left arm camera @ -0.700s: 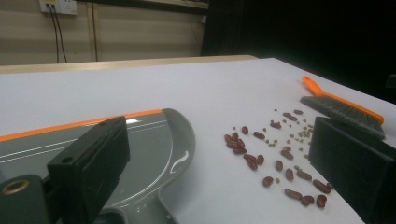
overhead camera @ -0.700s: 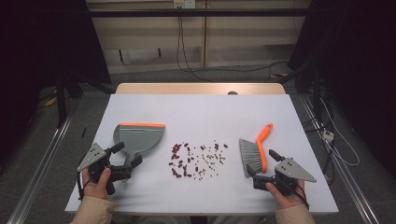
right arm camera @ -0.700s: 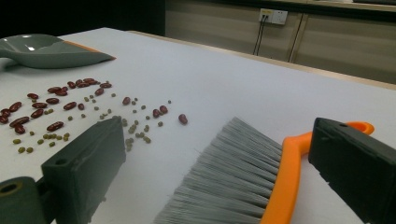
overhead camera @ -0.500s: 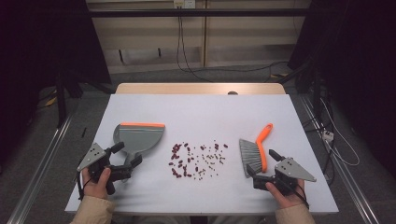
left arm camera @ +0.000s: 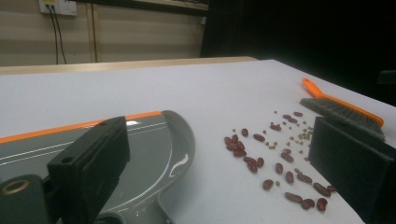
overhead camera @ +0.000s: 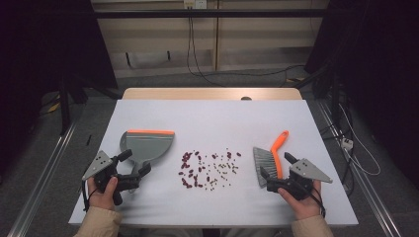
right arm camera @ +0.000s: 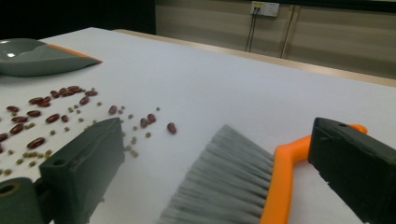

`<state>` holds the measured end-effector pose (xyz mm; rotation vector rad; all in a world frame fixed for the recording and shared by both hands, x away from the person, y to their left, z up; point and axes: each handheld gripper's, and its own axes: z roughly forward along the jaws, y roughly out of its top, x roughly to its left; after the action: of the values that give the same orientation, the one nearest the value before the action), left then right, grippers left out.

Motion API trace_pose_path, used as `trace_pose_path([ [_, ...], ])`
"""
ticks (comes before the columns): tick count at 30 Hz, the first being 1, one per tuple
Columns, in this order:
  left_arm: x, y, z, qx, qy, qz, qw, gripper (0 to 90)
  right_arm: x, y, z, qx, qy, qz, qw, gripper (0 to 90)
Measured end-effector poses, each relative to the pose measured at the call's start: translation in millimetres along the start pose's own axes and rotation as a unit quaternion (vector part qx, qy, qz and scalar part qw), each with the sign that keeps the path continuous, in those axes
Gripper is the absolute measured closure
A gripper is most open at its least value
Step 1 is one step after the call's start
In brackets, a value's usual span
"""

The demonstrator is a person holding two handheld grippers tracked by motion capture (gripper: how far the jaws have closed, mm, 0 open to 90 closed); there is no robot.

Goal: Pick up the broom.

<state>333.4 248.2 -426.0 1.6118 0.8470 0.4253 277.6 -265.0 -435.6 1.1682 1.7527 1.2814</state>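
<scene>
Left claw (overhead camera: 132, 168), jaws spread and empty, rests at the near left of the white table (overhead camera: 212, 116), straddling the handle end of the grey plastic dustpan with orange lip (overhead camera: 148, 144). Right claw (overhead camera: 276, 171), also spread and empty, sits at the near right around the near end of the orange-handled hand brush with grey bristles (overhead camera: 269, 157). Scattered red beans and small green seeds (overhead camera: 207, 169) lie between the two tools.
</scene>
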Motion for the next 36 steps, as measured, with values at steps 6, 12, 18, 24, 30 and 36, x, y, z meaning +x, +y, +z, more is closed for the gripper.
trace_pose_path([
  [6, -0.5, 0.6, 0.5, 0.000, -0.001, 0.003, 1.0000, 5.4, -13.9, 5.9, 11.5, 0.008, -0.027, 0.013, 0.9995, 5.1],
  [12, -0.7, 0.5, 0.3, -0.001, -0.002, 0.001, 1.0000, 5.4, -20.8, 6.6, 21.4, 0.025, -0.040, 0.026, 0.9986, 5.1],
  [18, -1.1, 1.3, 0.4, -0.003, 0.000, 0.001, 1.0000, 5.3, -30.9, 8.7, 34.7, 0.044, -0.066, 0.036, 0.9962, 5.0],
  [24, -4.7, 3.1, 2.6, -0.002, 0.004, 0.013, 0.9999, 5.3, -44.8, 11.4, 42.5, 0.054, -0.083, 0.065, 0.9930, 5.9],
  [30, -5.1, 3.3, 2.3, -0.006, 0.007, 0.012, 0.9999, 5.2, -53.5, 9.9, 55.4, 0.090, -0.099, 0.082, 0.9876, 8.3],
  [36, -5.0, 3.1, 2.5, -0.004, 0.008, 0.012, 0.9999, 5.2, -55.6, 5.1, 72.1, 0.139, -0.092, 0.080, 0.9828, 14.8],
])
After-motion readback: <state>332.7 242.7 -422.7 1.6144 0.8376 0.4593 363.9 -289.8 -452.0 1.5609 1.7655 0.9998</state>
